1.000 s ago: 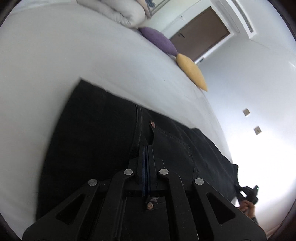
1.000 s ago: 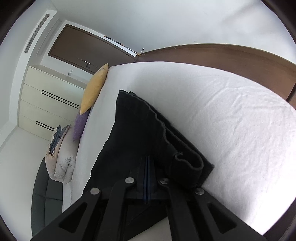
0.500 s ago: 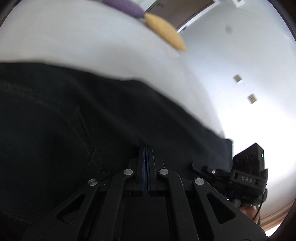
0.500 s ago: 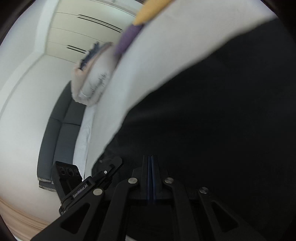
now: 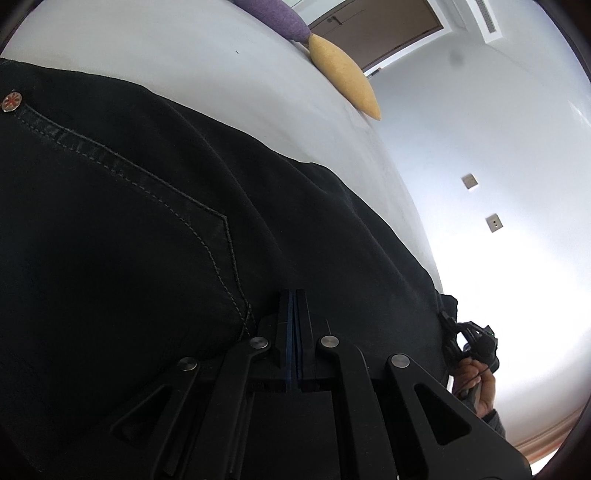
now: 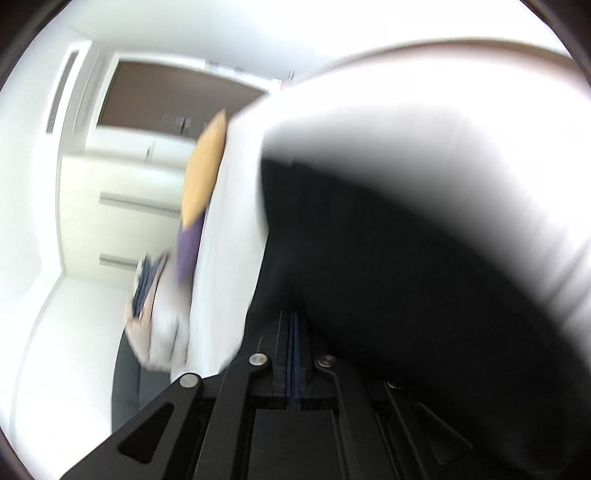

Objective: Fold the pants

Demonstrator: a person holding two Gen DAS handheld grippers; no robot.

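Black pants [image 5: 155, 229] lie on a white bed [image 5: 207, 66], filling the left wrist view; a stitched pocket seam and a metal rivet [image 5: 11, 102] show. My left gripper [image 5: 294, 299] is shut, its tips pressed into the pants fabric. In the right wrist view the pants [image 6: 388, 258] are a blurred dark mass over the white bed [image 6: 424, 110]. My right gripper [image 6: 294, 317] is shut with the fabric against its tips. It also shows in the left wrist view [image 5: 469, 339], held by a hand at the pants' far end.
A yellow pillow [image 5: 343, 74] and a purple pillow [image 5: 273, 18] lie at the bed's far edge. A brown door [image 5: 384, 26] is behind them. In the right wrist view a cream wardrobe [image 6: 122, 206] and a folded duvet [image 6: 159, 332] stand to the left.
Both grippers have moved with the pants in them. The left view has pulled back a little, showing the pocket seam and rivet. The right view has swung back toward the bed and is motion-blurred.
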